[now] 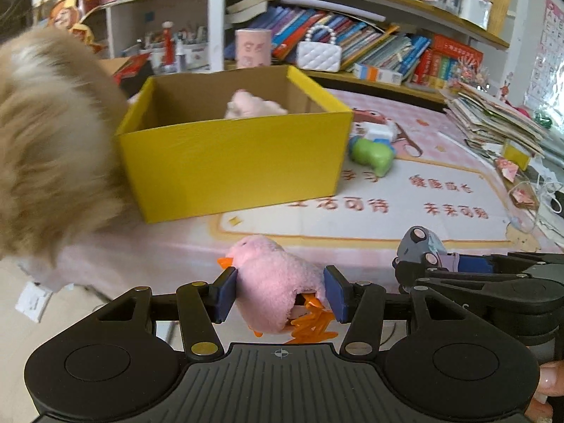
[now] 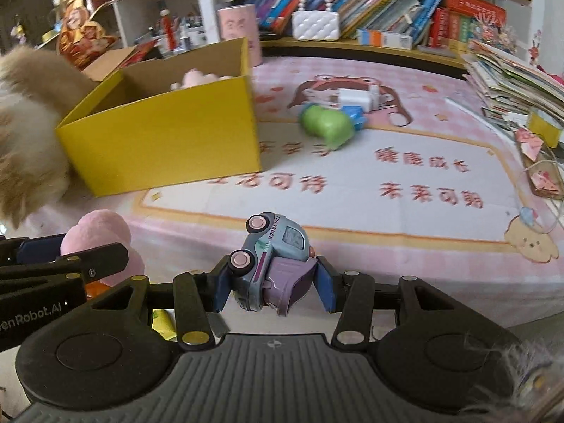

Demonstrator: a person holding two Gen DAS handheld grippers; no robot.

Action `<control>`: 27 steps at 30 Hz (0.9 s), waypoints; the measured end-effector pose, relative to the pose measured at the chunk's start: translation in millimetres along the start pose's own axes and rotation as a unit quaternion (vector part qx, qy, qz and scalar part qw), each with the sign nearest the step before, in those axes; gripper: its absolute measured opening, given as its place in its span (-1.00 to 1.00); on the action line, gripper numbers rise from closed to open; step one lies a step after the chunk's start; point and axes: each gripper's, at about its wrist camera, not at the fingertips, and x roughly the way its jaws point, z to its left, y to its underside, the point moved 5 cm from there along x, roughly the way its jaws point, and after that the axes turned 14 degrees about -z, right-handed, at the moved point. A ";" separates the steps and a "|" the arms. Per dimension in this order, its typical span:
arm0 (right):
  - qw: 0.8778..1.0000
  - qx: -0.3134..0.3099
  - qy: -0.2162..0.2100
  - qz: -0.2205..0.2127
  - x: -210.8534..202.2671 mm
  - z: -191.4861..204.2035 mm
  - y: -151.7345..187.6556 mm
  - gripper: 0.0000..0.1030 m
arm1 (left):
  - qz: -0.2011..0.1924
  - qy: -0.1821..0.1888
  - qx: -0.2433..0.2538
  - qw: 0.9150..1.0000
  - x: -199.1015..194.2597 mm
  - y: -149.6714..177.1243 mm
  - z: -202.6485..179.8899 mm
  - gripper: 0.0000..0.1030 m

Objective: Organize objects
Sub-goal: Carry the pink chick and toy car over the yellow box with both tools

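Here the left tool (image 1: 280,294) is clamped on a pink plush chick (image 1: 273,282), its blue pads pressing the toy's two sides; the orange beak pokes out to the left and the orange feet hang below the pads. The chick is held in the air over the near edge of the tabletop (image 1: 405,190), which is covered by a pink mat printed with red characters and cartoon figures.

The right tool (image 2: 271,283) is clamped on a small blue-grey toy truck (image 2: 273,253) with pink wheels and a purple part underneath. The truck sits tilted between the pads, wheels turned to the left, also above the near edge of the tabletop. In the left wrist view this truck (image 1: 421,246) and the right tool show at the right, just beside the chick.

A yellow cardboard box (image 1: 229,162) stands open toward the far left part of the tabletop, with a pale pink plush toy (image 1: 253,105) inside it. Just right of the box lies a green toy (image 1: 373,157), and behind that, a white and blue item (image 1: 379,134), too blurred to make out. A fluffy tan shape (image 1: 46,141) fills the left side, against the box's left end. A stack of books and papers (image 1: 500,120) lies at the right edge. Along the far edge runs a shelf of books (image 1: 370,38) with a white quilted handbag (image 1: 319,53) and a pink canister (image 1: 253,47).
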 end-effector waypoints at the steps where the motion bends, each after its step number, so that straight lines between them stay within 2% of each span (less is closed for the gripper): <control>1: 1.000 -0.001 -0.004 0.000 -1.6 5.9 1.6 -0.11 | -0.002 -0.004 -0.001 1.000 -3.6 1.1 4.8 0.00; 11: 0.999 -0.026 -0.023 -0.010 -17.0 46.4 3.8 -0.11 | -0.020 -0.020 -0.014 1.000 -31.8 5.8 40.1 0.00; 27: 0.999 -0.031 -0.019 -0.022 -21.6 59.8 -1.1 -0.11 | -0.044 -0.018 -0.008 0.999 -40.7 -2.7 51.0 0.00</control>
